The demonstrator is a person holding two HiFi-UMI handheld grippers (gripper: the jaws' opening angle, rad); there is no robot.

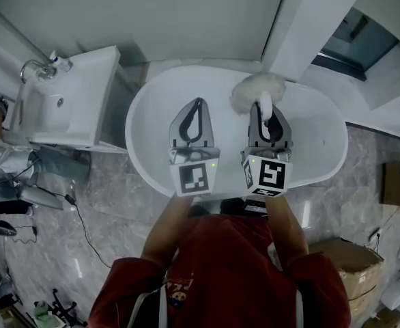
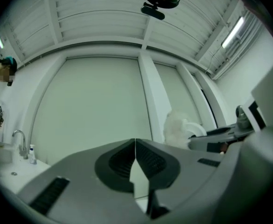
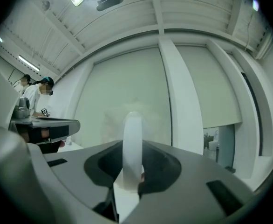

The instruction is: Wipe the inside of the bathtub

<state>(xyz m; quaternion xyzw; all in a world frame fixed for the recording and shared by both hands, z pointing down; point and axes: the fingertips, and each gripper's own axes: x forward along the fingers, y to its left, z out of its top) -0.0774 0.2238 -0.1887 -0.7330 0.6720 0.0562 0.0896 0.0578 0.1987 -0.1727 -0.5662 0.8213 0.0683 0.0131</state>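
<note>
The white oval bathtub (image 1: 319, 139) lies below both grippers in the head view. My right gripper (image 1: 266, 108) is shut on the white handle (image 3: 132, 139) of a fluffy white duster, and its head (image 1: 256, 89) hangs over the tub's far rim. In the left gripper view the duster head (image 2: 176, 125) shows at the right. My left gripper (image 1: 197, 104) hovers over the tub's left half, shut with nothing in it; its jaws meet in a thin line (image 2: 135, 146). Both gripper views look at the pale wall, not into the tub.
A white washbasin (image 1: 70, 98) with a tap (image 1: 37, 67) stands left of the tub. Cables and gear (image 1: 9, 197) lie on the marble floor at the left; a cardboard box (image 1: 350, 262) sits at the right. A white pillar (image 1: 309, 19) rises behind the tub. People (image 3: 34, 92) stand far left.
</note>
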